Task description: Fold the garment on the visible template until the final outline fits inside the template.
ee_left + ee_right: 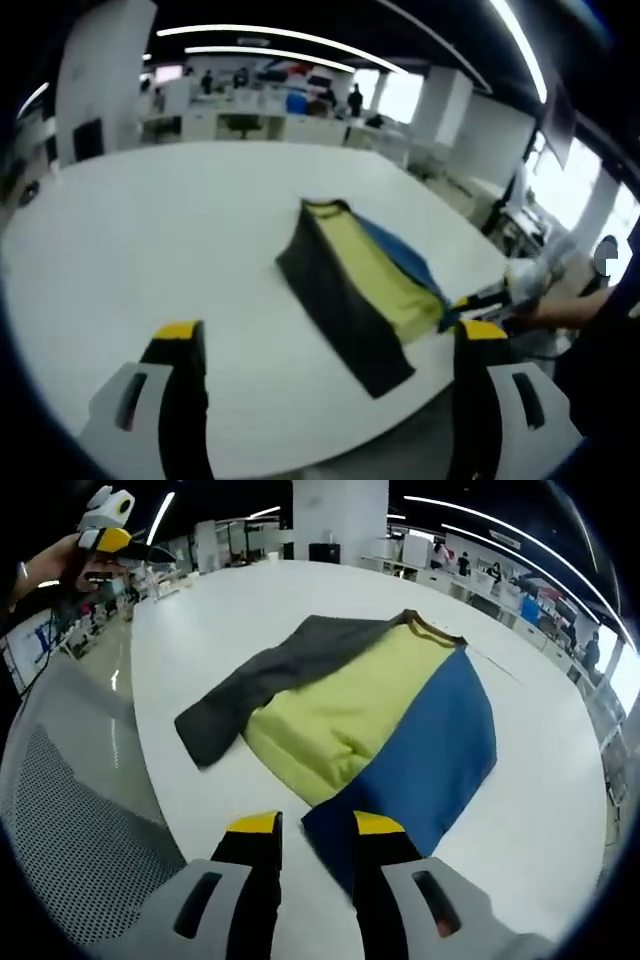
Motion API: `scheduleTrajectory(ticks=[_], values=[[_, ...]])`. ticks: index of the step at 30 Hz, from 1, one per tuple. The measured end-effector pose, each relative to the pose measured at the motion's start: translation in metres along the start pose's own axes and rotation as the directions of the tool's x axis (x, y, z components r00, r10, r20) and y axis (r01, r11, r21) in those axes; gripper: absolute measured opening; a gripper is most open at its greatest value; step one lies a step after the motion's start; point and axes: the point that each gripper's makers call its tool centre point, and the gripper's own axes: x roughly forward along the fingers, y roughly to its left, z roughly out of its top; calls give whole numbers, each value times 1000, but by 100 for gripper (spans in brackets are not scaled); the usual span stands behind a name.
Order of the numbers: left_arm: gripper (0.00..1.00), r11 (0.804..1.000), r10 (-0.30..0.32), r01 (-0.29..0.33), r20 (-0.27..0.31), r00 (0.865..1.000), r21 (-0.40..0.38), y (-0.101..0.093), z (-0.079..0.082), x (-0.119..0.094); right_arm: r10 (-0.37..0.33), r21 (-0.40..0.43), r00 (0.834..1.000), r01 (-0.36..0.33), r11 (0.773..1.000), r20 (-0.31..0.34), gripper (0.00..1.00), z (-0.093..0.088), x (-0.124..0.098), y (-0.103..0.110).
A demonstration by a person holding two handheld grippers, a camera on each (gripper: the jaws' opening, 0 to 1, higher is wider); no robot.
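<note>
A grey, yellow and blue garment (370, 715) lies partly folded on the white table (230, 600), close to the table edge nearest the right gripper (315, 830). A grey sleeve or panel is thrown across the yellow part, and the blue part is spread toward the near edge. The right gripper's yellow-tipped jaws stand a little apart at the near blue hem, with cloth showing between them; whether they pinch it I cannot tell from this angle. In the left gripper view the left gripper (325, 335) is released, jaws wide apart and well clear of the garment (360, 280), above bare table. To fold well here, the right gripper should probably take a firm bite on the blue hem corner, lift it just off the surface and carry it over the yellow panel in one flat sweep, while the left gripper comes in to pin the far side so the pile does not slide. The risk, as I judge it, is dragging the whole garment toward the table edge. No template outline can be made out on the table; it may be under the cloth or too faint to see.
</note>
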Motion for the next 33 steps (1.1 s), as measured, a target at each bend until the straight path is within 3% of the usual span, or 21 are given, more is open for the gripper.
scheduleTrajectory(ticks=[8,17,25,29,33], values=[[99,1000,2,-2,-10,1000,-3,1,-3,3,-12,21,1000,12,1000,-15,20,-7,9,-5],[98,1000,10,-10,-16,1000,-12,4,-6,4,-13,-22,999,12,1000,-39,17,-15,13,-2],[98,1000,14,-14,-19,1000,-14,5,-5,5,-38,-110,998,33,993,-46,12,-14,15,-2],[97,1000,11,-11,-18,1000,-16,4,-5,7,-39,-156,998,31,987,-53,5,-14,17,0],[97,1000,6,-7,-14,1000,-14,1,-4,7,-40,-118,998,33,992,-53,3,-16,16,-3]])
